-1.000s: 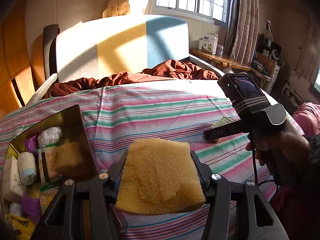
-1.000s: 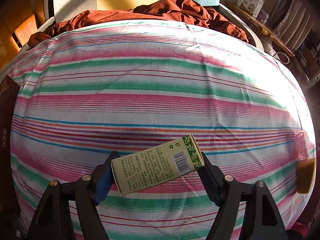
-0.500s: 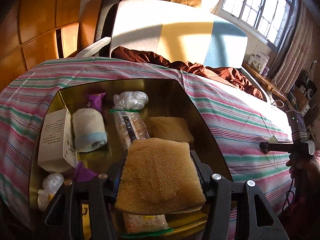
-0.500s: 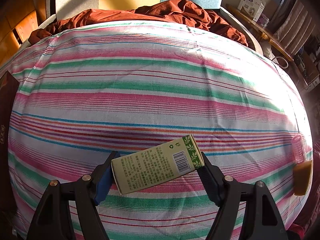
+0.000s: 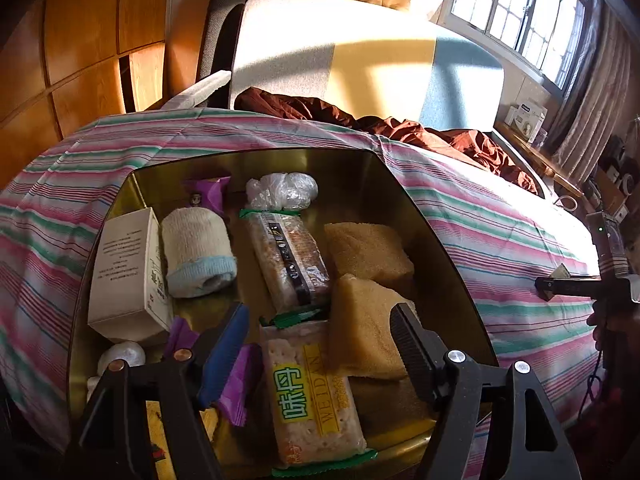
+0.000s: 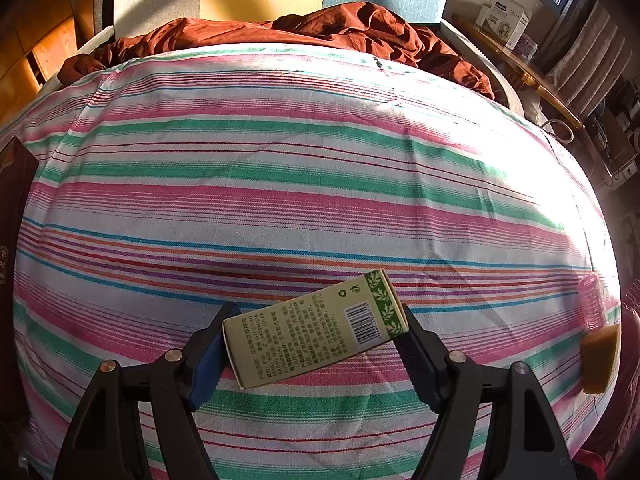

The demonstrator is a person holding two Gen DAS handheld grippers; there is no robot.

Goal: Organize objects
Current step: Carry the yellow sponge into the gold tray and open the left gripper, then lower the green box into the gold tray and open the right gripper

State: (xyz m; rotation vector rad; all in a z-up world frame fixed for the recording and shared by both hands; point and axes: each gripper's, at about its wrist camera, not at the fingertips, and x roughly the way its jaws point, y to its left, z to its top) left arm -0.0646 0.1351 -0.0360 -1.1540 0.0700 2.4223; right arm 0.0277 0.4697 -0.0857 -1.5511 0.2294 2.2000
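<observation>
My left gripper (image 5: 320,324) is open above a gold tin box (image 5: 448,264) on the striped bed. A yellow sponge (image 5: 364,340) lies in the box just past the fingers, leaning on a second sponge (image 5: 368,252). The box also holds biscuit packs (image 5: 312,396), a white carton (image 5: 124,276), a rolled sock (image 5: 198,250) and purple wrappers. My right gripper (image 6: 316,340) is shut on a green carton (image 6: 316,338), held above the bedspread; it also shows at the right edge of the left wrist view (image 5: 576,284).
A striped bedspread (image 6: 280,184) covers the bed, with a brown blanket (image 6: 320,28) at the headboard. A pink hair roller (image 6: 592,300) and a yellow sponge (image 6: 600,358) lie at the bed's right edge. A dark box edge (image 6: 12,208) stands at the left.
My left gripper swung left over the tin box, opened and let the yellow sponge drop into it. The right gripper has kept the green carton almost still.
</observation>
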